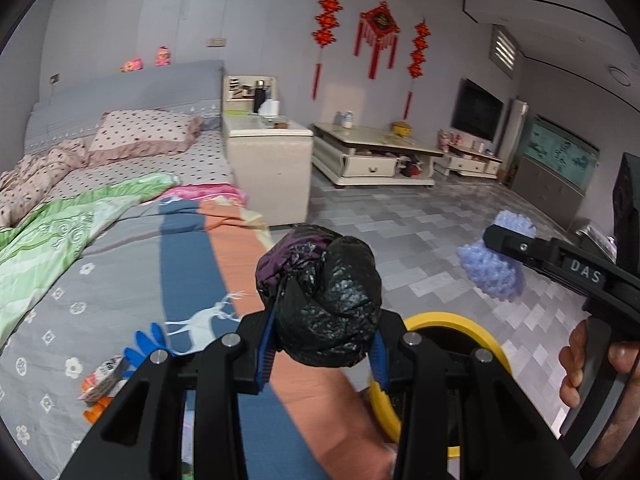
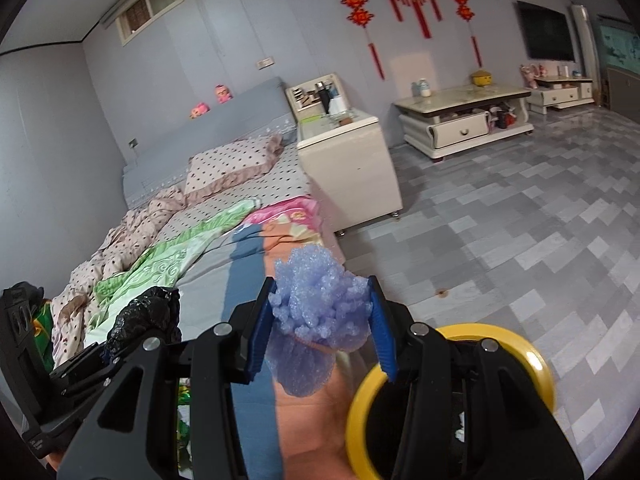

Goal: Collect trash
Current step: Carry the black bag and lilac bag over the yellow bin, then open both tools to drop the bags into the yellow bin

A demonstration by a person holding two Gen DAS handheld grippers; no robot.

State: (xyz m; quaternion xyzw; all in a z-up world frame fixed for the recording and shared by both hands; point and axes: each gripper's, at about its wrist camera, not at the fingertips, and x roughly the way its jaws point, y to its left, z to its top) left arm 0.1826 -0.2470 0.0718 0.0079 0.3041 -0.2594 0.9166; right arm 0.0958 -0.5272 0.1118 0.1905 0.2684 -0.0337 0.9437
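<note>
two hand-held grippers hover side by side above the foot of a bed (image 1: pixel 120 248), each carrying one piece of trash. the left gripper (image 1: pixel 324 344) has its blue pads partly closed on a crumpled black plastic bag (image 1: pixel 328 300), squeezed into a ball with a purple scrap at its top. the right gripper (image 2: pixel 320 328) is clamped, also partly closed, on a wad of pale blue foam netting (image 2: pixel 316 316), which bulges out above and below the pads. a yellow-rimmed bin (image 2: pixel 472 364) with a dark inside stands on the tiled floor just beside the bed, below and ahead of both grippers; both loads seem held over it, likely so each can drop straight in. more litter, a blue glove (image 1: pixel 148 340) and an orange wrapper (image 1: pixel 100 380), lies on the bedspread.
</note>
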